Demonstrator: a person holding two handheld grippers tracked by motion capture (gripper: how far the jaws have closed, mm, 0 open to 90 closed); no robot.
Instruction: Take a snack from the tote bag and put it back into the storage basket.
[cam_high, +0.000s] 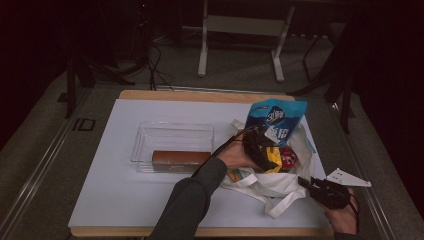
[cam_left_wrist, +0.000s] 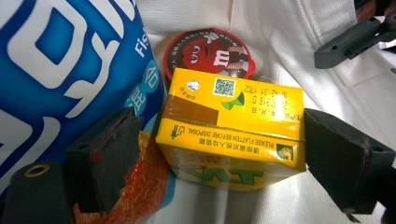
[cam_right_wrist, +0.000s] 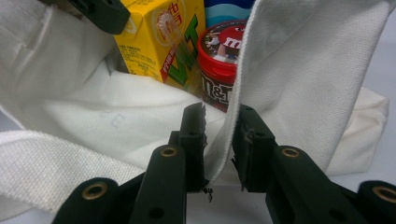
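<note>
A white cloth tote bag (cam_high: 280, 184) lies open on the table's right side. Inside it stand a yellow drink carton (cam_left_wrist: 233, 116), a red M&M's tub (cam_left_wrist: 210, 53) and a blue snack bag (cam_left_wrist: 60, 70). My left gripper (cam_left_wrist: 224, 126) reaches into the bag and straddles the carton, open, with a gap at its left pad. My right gripper (cam_right_wrist: 218, 116) is shut on the bag's cloth rim (cam_right_wrist: 280, 70) and holds that side up. In the high view the left gripper (cam_high: 260, 147) is over the carton (cam_high: 272, 159), and the right gripper (cam_high: 306, 182) is at the bag's near right edge.
A clear plastic bin (cam_high: 172, 137) sits left of the bag with a brown box (cam_high: 180, 159) along its near wall. The white mat (cam_high: 115, 195) covers the wooden table. Beyond the table stand frame legs (cam_high: 202, 55) and cables on the floor.
</note>
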